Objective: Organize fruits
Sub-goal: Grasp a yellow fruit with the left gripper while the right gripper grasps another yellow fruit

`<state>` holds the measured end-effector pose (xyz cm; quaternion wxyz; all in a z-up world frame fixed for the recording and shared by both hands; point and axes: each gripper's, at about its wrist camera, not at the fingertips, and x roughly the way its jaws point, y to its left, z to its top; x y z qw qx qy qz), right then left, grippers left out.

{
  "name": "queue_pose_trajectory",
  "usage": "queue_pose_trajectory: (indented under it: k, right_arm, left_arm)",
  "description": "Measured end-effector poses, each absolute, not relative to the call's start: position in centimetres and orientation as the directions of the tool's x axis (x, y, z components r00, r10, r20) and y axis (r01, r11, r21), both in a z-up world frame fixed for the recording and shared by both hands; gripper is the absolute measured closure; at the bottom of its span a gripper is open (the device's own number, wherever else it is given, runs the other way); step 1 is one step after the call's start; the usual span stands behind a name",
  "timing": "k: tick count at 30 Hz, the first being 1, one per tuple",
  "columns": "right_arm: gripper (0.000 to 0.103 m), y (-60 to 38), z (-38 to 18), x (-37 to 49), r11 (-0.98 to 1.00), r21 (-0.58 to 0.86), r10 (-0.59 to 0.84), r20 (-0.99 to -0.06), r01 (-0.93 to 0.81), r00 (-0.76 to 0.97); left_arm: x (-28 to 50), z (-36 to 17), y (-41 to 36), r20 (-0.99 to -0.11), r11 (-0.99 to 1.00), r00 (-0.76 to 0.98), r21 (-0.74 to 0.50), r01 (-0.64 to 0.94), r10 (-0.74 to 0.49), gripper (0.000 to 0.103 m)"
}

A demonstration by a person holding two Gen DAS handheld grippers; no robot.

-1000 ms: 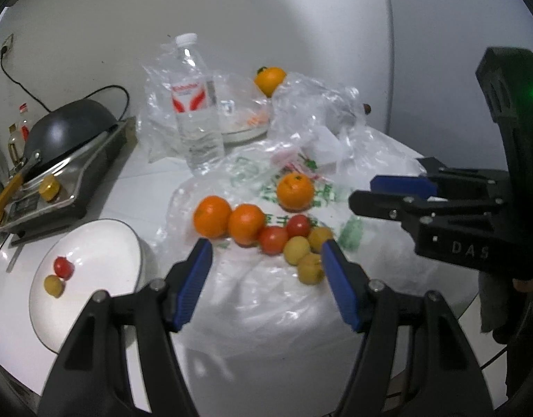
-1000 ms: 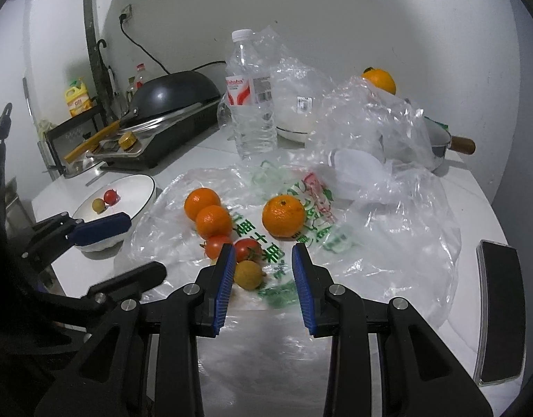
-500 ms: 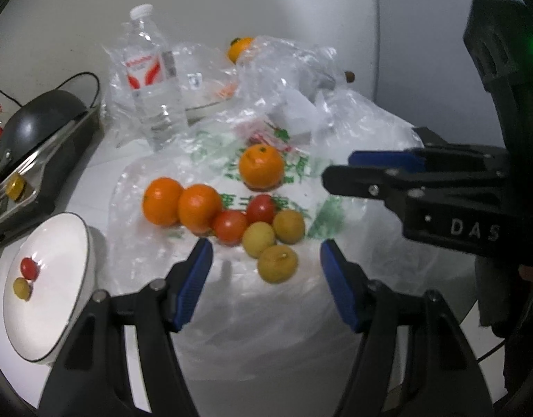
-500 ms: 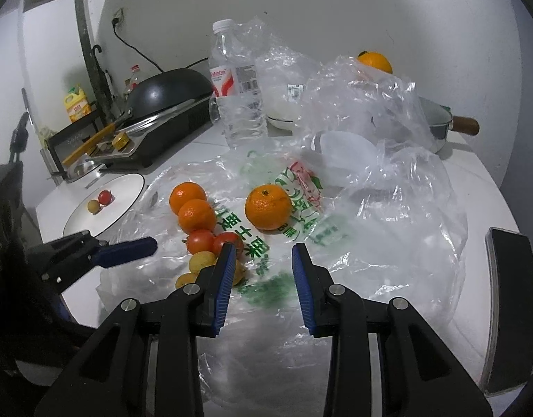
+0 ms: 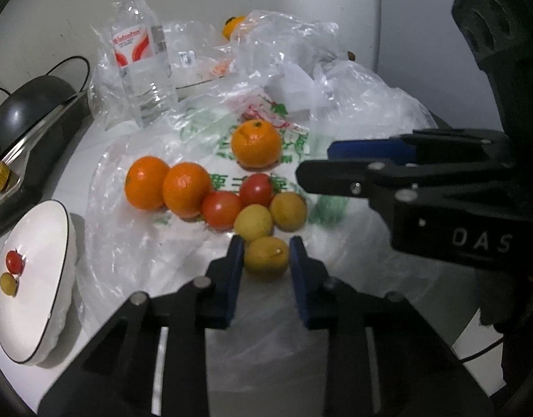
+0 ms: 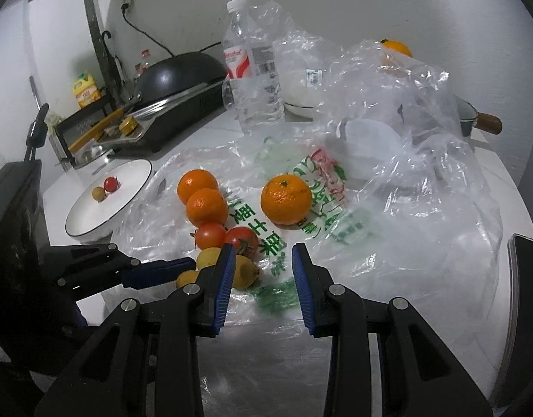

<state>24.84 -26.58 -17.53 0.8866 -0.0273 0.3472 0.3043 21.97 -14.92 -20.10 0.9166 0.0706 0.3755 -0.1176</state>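
Fruit lies on a spread plastic bag: three oranges, one apart, two tomatoes and three small yellow fruits. My left gripper has closed around the nearest yellow fruit, its blue pads at both sides. My right gripper is open and empty above the bag, to the right of the fruit; it also shows in the left wrist view. A white plate at the left holds one tomatoe and one yellow fruit.
A water bottle stands behind the fruit, with crumpled clear bags, a bowl and another orange behind. A black wok on a cooker sits at the back left. A pan handle pokes out at the right.
My left gripper moved forward and down to the nearest yellow fruit and narrowed its fingers around it. My right gripper stayed open and shifted little.
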Motion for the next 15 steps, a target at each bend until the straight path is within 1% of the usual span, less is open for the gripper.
queue_pose_trajectory:
  k: [4,10,15]
  right_arm:
    - [0.068,-26.2,-17.8,24.9,0.813,0.151,0.509,-0.652,-0.562,0.561]
    - [0.067,-24.7,-18.1,24.8,0.802,0.122,0.496,-0.682,-0.585,0.537]
    - [0.065,-24.1,-18.3,24.9,0.804,0.119,0.486,-0.697,-0.583,0.528]
  left_arm:
    - [21.6,-19.9,-14.5,-0.704,0.96,0.687,0.025,0.281,-0.182,0.076]
    - [21.1,-19.1,-13.9,-0.68,0.958,0.706,0.015,0.285,-0.199,0.076]
    - [20.7,-18.7,-13.3,-0.659,0.959,0.723,0.008,0.283,-0.208,0.076]
